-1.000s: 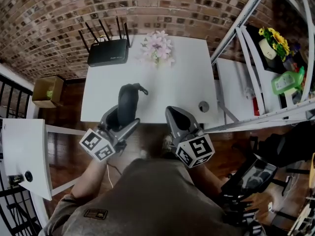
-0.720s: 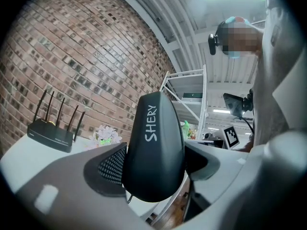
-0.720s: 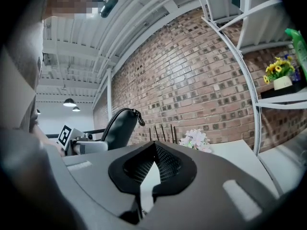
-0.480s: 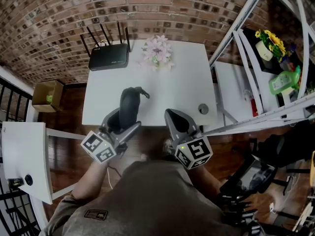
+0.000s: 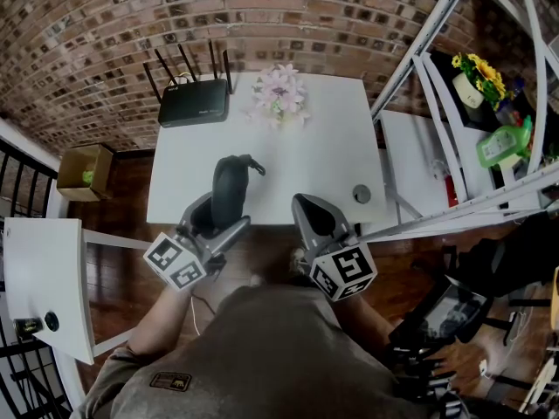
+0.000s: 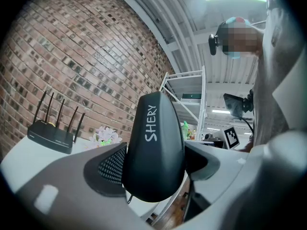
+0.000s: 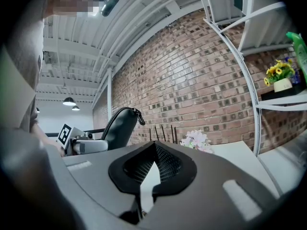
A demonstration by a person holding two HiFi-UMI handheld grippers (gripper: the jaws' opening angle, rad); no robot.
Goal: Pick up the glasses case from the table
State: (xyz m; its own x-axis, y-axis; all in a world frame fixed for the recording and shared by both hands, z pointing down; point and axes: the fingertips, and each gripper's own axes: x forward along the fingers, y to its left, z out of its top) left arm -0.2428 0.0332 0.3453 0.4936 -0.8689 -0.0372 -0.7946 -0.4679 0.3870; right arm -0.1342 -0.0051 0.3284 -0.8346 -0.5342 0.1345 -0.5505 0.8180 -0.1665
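The left gripper is clamped on the black glasses case, printed "SHERY", its fingers pressed against both sides. The case stands tilted over the near edge of the white table. From the case, the router lies at 11 o'clock and the pink flowers at 1 o'clock. The right gripper, at 4 o'clock, has its fingers together and holds nothing.
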